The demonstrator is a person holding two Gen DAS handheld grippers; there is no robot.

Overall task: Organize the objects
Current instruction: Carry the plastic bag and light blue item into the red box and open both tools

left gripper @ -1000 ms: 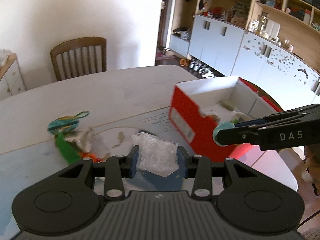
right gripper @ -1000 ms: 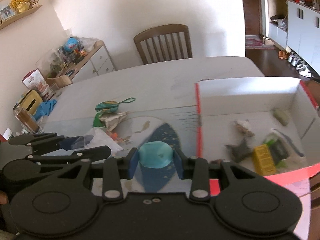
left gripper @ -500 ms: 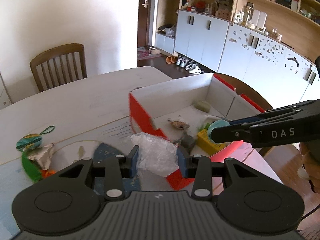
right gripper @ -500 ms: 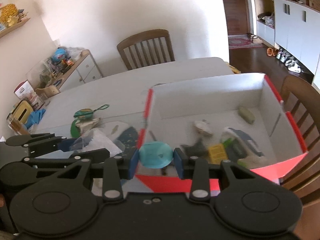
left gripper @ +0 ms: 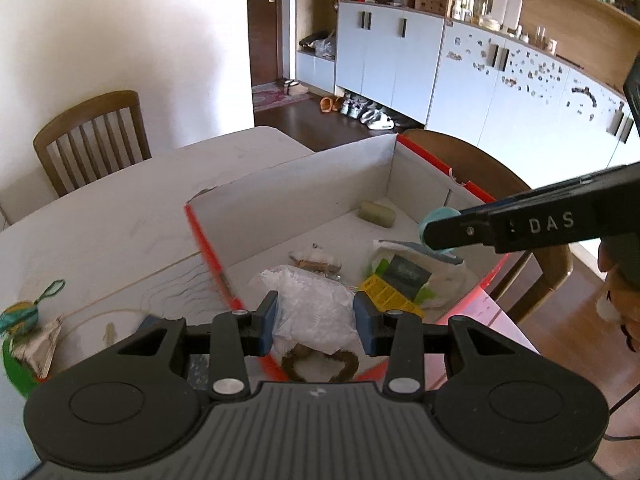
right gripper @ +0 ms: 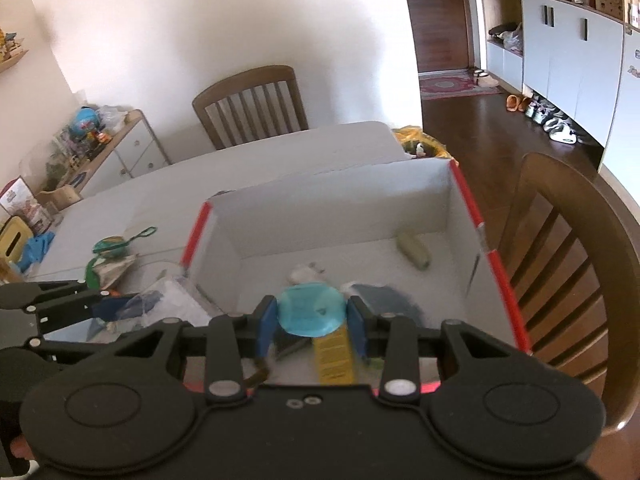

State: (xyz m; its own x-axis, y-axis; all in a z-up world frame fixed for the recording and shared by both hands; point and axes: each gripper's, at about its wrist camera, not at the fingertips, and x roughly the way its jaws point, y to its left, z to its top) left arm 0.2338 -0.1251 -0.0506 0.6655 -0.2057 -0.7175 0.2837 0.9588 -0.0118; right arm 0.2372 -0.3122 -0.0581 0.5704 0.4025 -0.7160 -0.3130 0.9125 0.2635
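Over the red-rimmed box (left gripper: 436, 160), you carry a load in each hand. Your left gripper (left gripper: 314, 318) is clamped on a crumpled clear plastic bag (left gripper: 312, 304), its blue pads pressing both sides; the bag hangs above the box's near left corner, just inside the red edge, with a brown ring-shaped thing (left gripper: 320, 364) on the floor of the box under it. Your right gripper (right gripper: 311, 320) is closed on a flat teal disc (right gripper: 311, 314), held over the middle of the box, above a yellow packet (right gripper: 332, 356) and a dark pouch (right gripper: 384, 300).

The relation that counts is straight down: both loads already sit inside the rim, the box's long side running away from you toward the far white wall, where a green oblong (right gripper: 414, 252) lies. The right hand is deeper in; the left is nearest the corner, so its bag looks likeliest to catch the rim if released. A green-and-teal pouch (right gripper: 110, 246) and scraps wait on the table (right gripper: 280, 148), left of the box.
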